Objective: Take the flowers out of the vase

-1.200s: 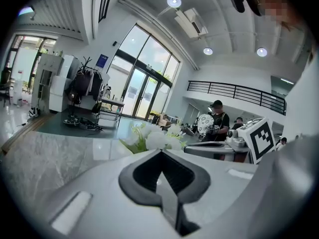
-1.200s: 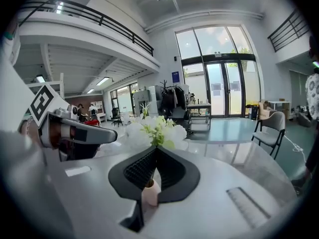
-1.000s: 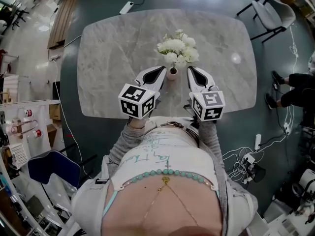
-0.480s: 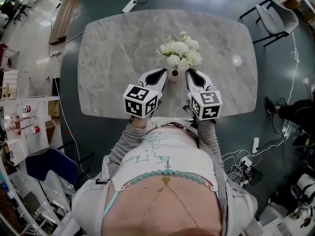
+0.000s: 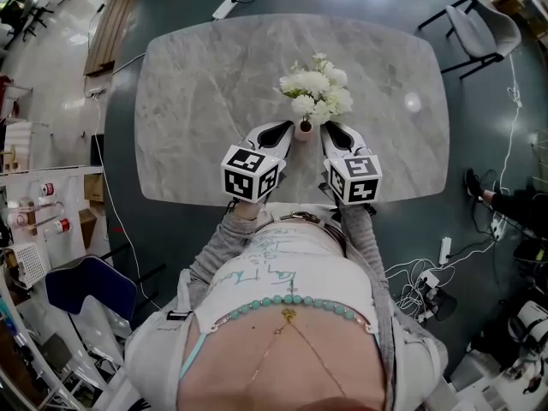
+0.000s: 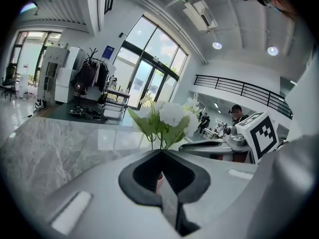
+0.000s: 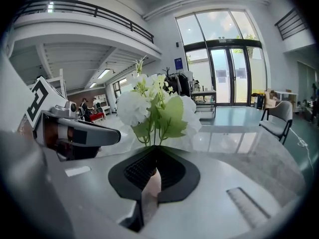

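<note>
A bunch of white flowers with green leaves (image 5: 314,92) stands up in a small pink vase (image 5: 303,128). The blooms are round and puffy, and thin green stems run down into the vase's narrow mouth. The vase sits on the grey marble surface (image 5: 197,84), about halfway along it and nearer the edge by the person than the far edge. The left tongs (image 5: 285,128) are just beside the vase on one side and the right tongs (image 5: 330,129) are just beside it on the other, so the vase is between them. Both tongs are closed with their tips together, and neither one grips anything. The surface has rounded corners. Wide stretches of stone lie to the left, to the right and behind the flowers. A grey chair (image 5: 479,26) stands on the dark floor (image 5: 479,178), well away past the far right corner.
</note>
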The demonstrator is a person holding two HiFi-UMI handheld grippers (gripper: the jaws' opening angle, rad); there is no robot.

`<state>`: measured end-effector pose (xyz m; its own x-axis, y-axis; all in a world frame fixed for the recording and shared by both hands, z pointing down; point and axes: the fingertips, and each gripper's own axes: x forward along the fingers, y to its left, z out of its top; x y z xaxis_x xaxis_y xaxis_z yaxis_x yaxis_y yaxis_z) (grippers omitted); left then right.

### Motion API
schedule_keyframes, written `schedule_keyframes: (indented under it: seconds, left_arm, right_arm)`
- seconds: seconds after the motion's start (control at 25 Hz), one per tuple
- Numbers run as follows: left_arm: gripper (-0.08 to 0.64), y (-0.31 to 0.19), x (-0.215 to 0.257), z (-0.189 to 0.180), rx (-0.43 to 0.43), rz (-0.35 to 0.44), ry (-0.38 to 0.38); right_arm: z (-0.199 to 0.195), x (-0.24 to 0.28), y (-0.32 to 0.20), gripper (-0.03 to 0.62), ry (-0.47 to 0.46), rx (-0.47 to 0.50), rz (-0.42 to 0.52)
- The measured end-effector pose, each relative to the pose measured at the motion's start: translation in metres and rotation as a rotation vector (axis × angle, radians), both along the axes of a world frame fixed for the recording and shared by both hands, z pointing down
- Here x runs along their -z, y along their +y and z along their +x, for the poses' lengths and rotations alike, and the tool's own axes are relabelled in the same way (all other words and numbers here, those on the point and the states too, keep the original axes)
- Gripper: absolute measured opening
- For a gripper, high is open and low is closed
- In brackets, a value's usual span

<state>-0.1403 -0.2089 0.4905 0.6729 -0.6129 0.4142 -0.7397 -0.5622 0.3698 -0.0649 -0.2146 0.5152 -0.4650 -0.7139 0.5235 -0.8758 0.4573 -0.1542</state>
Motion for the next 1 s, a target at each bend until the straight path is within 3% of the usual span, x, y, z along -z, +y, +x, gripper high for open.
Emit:
schedule_keyframes:
  seconds: [1.0]
  left_arm:
    - [0.0,0.009,-0.02,0.003,-0.141,-0.054,-0.019]
  right_arm:
    - [-0.01,-0.027,-0.004,0.028,0.016,-0.032,-0.061]
